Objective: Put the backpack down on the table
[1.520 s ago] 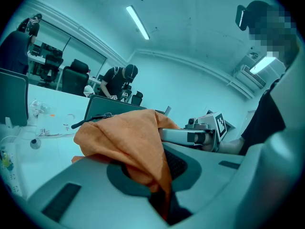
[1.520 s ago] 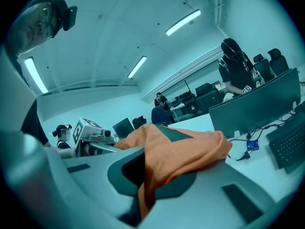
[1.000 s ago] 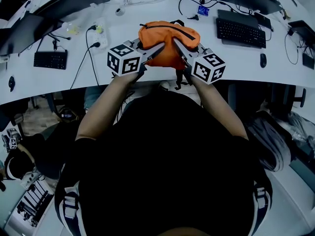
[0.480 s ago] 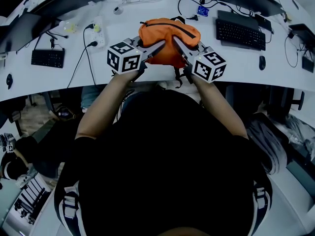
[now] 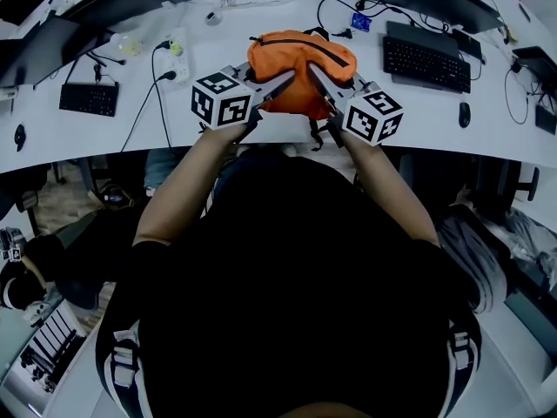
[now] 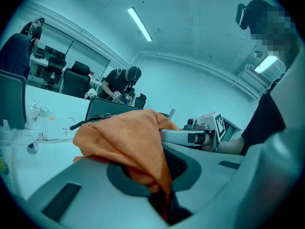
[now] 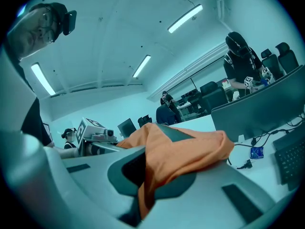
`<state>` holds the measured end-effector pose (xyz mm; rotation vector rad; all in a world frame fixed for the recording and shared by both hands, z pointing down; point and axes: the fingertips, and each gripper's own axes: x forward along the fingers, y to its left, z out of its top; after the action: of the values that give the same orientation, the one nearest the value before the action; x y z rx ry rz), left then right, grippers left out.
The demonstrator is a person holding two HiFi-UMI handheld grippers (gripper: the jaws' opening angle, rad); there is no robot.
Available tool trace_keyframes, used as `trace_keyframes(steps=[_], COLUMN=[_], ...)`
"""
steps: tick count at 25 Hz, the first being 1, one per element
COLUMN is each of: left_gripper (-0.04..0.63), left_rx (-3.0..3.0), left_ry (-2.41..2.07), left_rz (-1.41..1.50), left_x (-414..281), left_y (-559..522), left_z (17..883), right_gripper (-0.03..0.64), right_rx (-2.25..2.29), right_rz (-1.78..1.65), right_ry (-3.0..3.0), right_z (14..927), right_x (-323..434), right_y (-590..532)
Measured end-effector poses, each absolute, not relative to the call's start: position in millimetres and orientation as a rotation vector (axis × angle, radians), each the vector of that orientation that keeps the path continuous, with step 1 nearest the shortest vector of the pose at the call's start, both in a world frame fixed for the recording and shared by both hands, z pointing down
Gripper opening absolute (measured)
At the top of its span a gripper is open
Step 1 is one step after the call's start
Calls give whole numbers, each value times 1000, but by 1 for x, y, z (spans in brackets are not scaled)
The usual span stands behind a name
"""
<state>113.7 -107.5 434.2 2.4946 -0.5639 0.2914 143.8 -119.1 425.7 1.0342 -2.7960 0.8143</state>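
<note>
head view: the orange backpack [image 5: 300,72] sits on the desk [image 5: 435,111] between the left gripper [image 5: 285,80] and right gripper [image 5: 312,70]; left gripper view, then right gripper view: each is clamped shut on its fabric, probably steadying it.

The backpack's [image 5: 296,66] underside is hidden; keyboard [image 5: 426,57] lettering is too small.
</note>
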Motion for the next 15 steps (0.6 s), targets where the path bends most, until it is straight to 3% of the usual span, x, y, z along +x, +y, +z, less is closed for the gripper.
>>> trace_keyframes(steps=[15], left_gripper=[66], left_rx=[2509], left_ry=[-559], left_rz=[308], left_x=[119], left_y=[-101], left_z=[423], right_gripper=[21], right_rx=[1019], right_rz=[806], right_ry=[-2817], right_z=[415], right_x=[149], right_y=[-113])
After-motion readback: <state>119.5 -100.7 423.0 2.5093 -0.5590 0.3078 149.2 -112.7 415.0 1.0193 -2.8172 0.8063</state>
